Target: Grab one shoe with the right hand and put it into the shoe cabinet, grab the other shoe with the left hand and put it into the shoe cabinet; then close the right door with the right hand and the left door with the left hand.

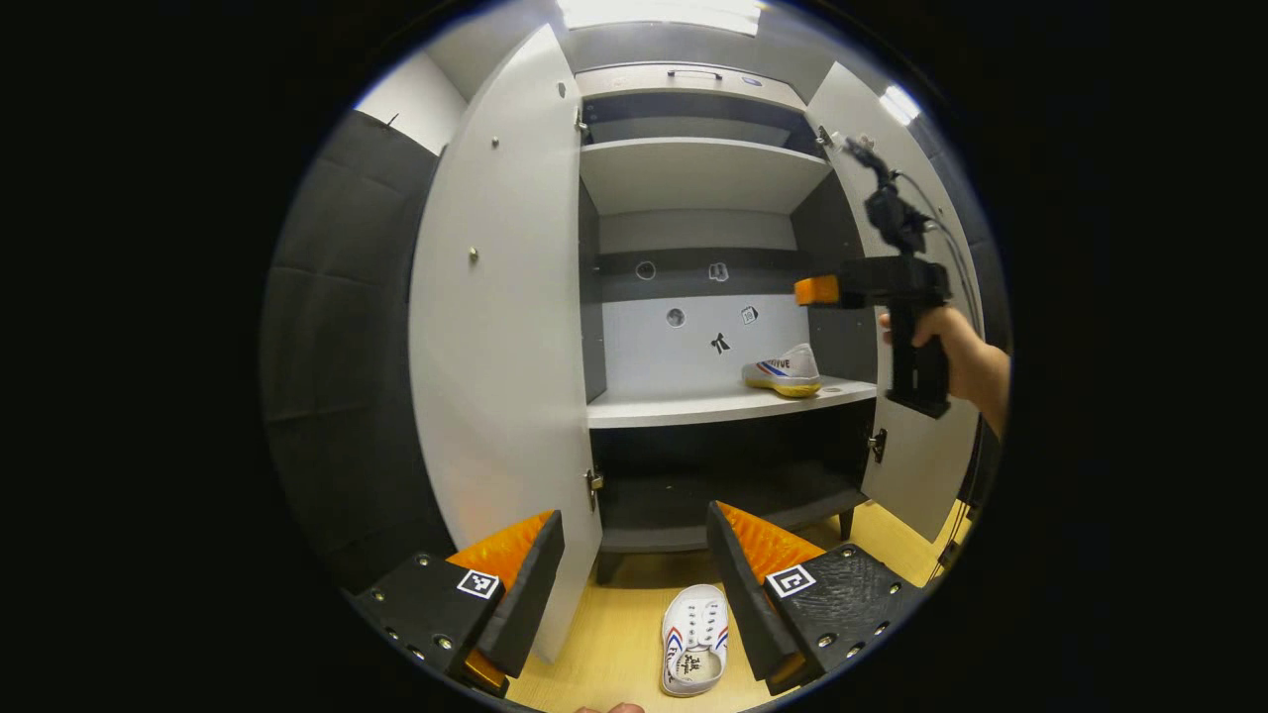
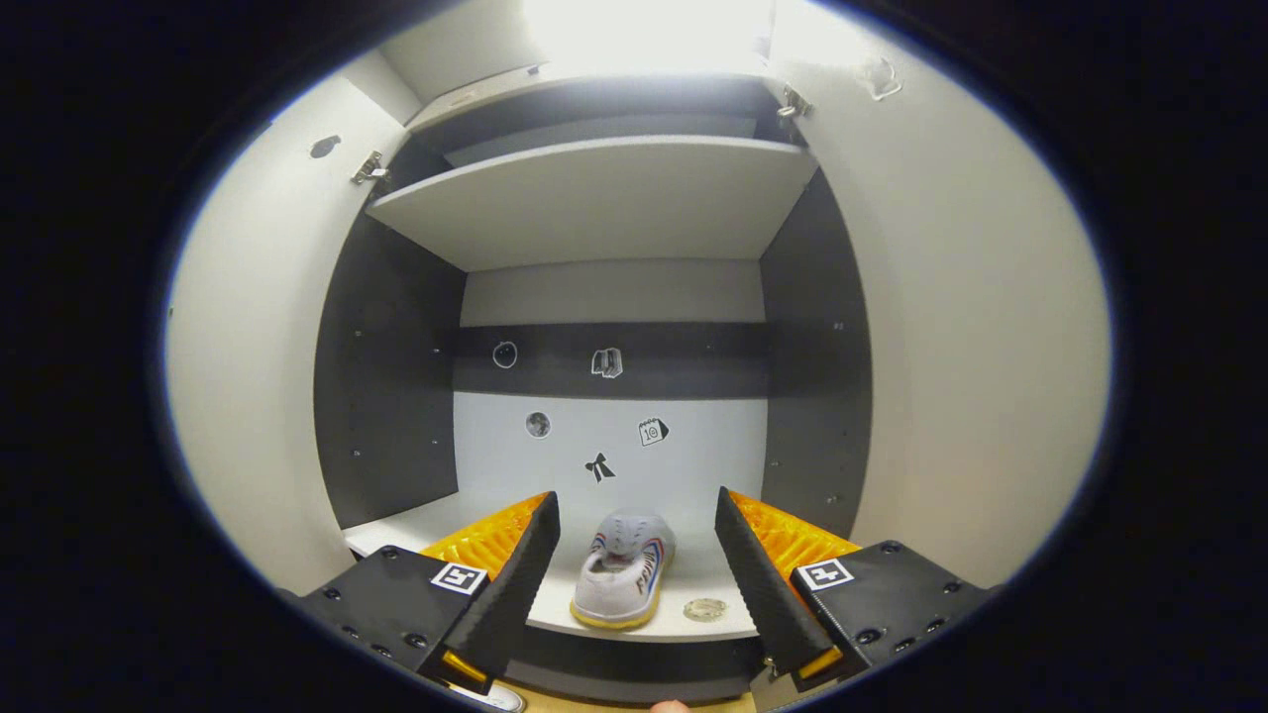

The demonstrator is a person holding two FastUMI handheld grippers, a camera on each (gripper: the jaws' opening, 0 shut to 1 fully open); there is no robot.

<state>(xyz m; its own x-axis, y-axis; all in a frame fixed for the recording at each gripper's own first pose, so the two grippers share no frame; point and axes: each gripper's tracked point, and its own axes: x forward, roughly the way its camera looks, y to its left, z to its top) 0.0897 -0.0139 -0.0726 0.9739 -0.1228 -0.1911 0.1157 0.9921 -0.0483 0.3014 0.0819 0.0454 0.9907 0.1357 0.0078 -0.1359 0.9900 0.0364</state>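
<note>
White shoe (image 2: 622,582) lies on the cabinet shelf (image 2: 684,619), centre bottom, between the released jaws of the right gripper (image 2: 636,579). Second shoe (image 1: 694,639) lies on the floor (image 1: 614,634), bottom centre, beside the left gripper (image 1: 634,584), jaws released.

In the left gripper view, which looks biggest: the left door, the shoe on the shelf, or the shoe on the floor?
1. Left door, by far the biggest.
2. Floor shoe and shelf shoe: the floor shoe looks bigger, but it is nearer the camera, so no ranking.
</note>
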